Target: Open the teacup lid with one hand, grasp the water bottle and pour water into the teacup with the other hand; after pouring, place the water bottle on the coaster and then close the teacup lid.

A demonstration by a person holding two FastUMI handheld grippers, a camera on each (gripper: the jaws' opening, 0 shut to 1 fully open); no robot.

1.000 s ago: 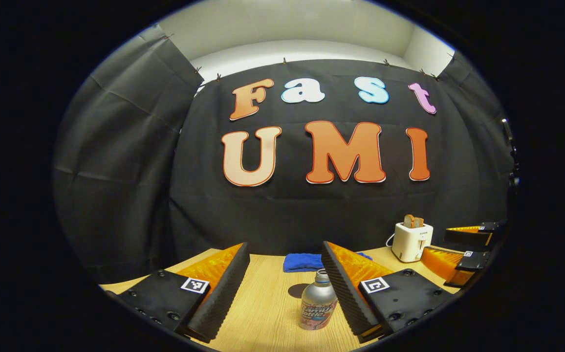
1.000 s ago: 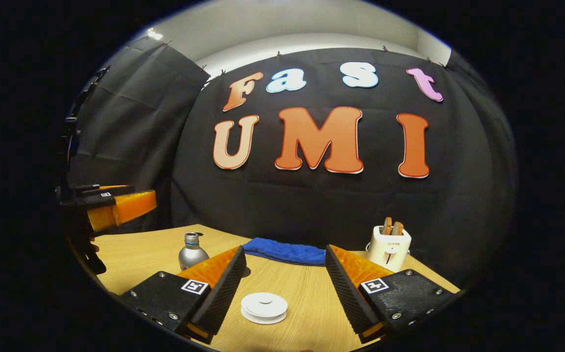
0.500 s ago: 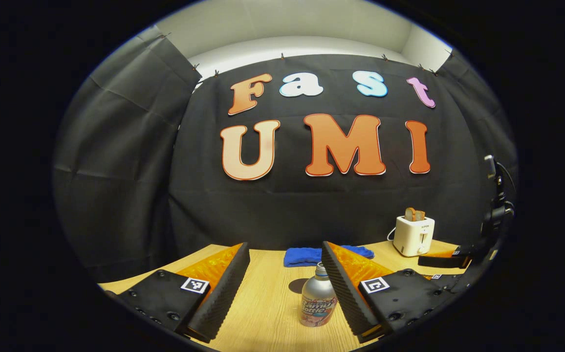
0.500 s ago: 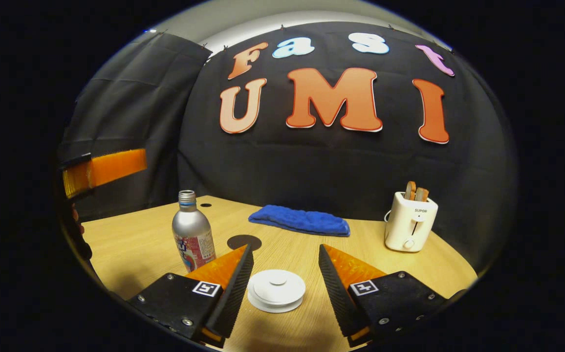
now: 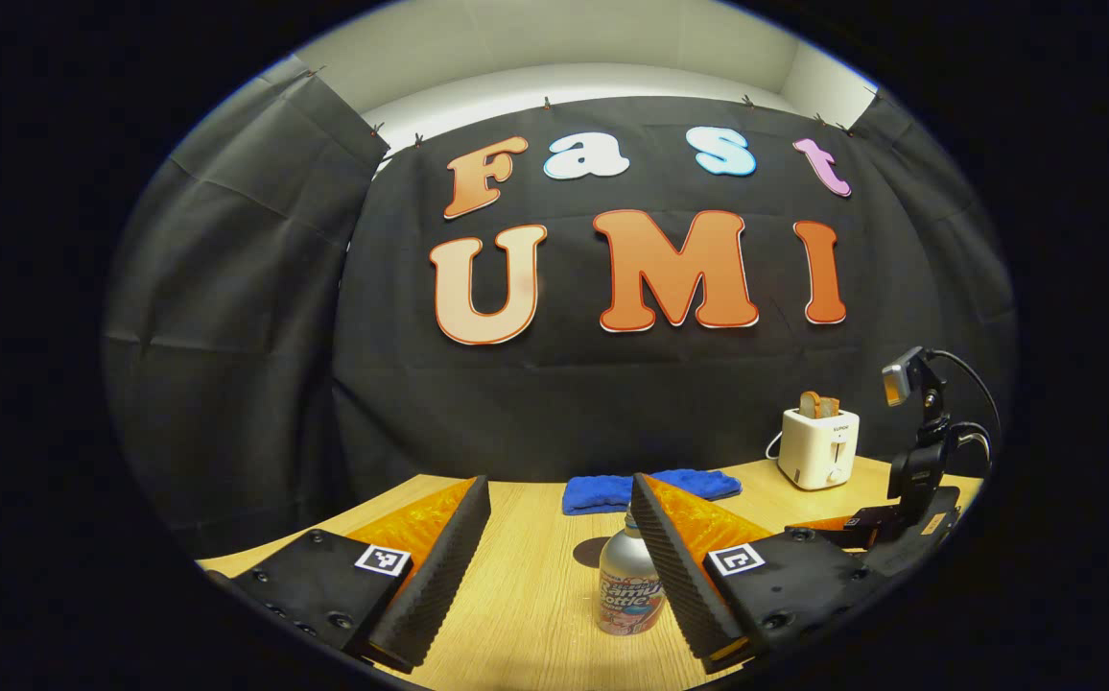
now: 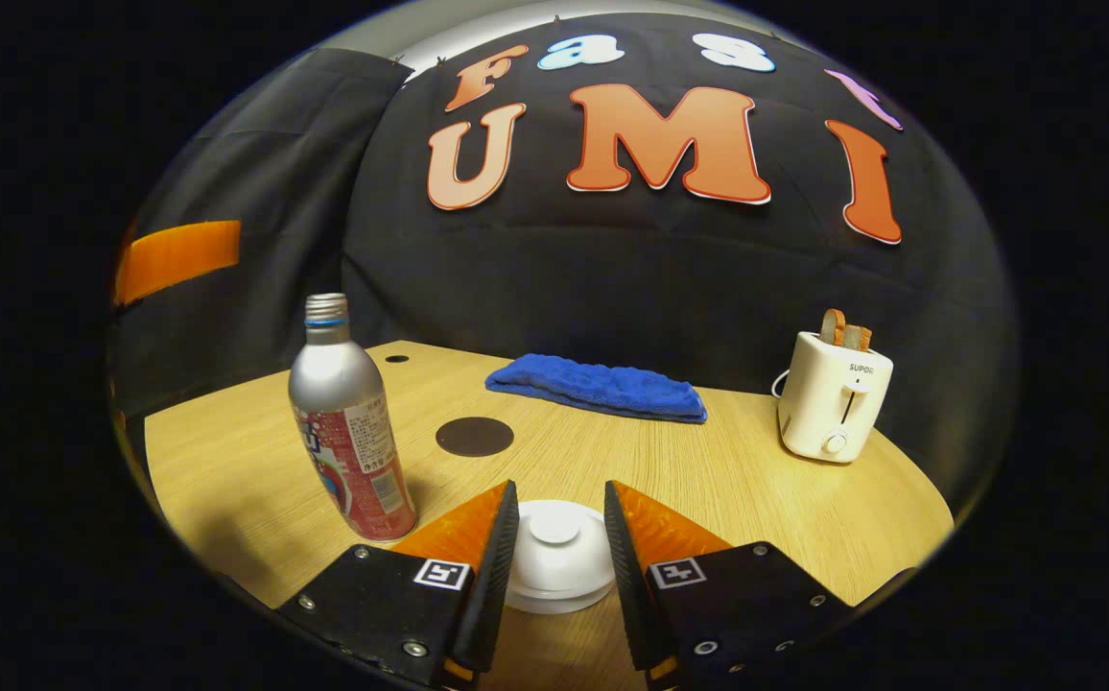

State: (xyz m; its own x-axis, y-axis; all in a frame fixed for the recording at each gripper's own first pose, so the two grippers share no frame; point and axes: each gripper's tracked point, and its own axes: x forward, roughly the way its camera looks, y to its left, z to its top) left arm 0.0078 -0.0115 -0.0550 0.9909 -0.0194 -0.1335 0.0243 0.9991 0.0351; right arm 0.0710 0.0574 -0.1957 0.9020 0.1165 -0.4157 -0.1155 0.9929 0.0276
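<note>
A silver water bottle [image 5: 627, 587] with a printed label stands uncapped on the wooden table. In the left gripper view it sits between the fingers of my open left gripper [image 5: 559, 513], close to the right-hand finger, touching neither. The same bottle [image 6: 348, 422] rises at the left in the right gripper view. The white teacup lid [image 6: 555, 552] with its small knob rests on the cup directly under my right gripper [image 6: 560, 507]. Its fingers have narrowed to either side of the knob, with a gap still showing. A dark round coaster [image 6: 475, 436] lies behind the cup.
A folded blue cloth [image 6: 598, 387] lies at the back of the table [image 6: 727, 480], and a white toaster [image 6: 833, 403] with toast stands at the back right. The right gripper's body and camera mast [image 5: 914, 499] show at the right of the left gripper view.
My right gripper has dropped down over the teacup lid and its fingers have closed in around the knob. The left gripper has eased slightly towards the bottle, still wide open.
</note>
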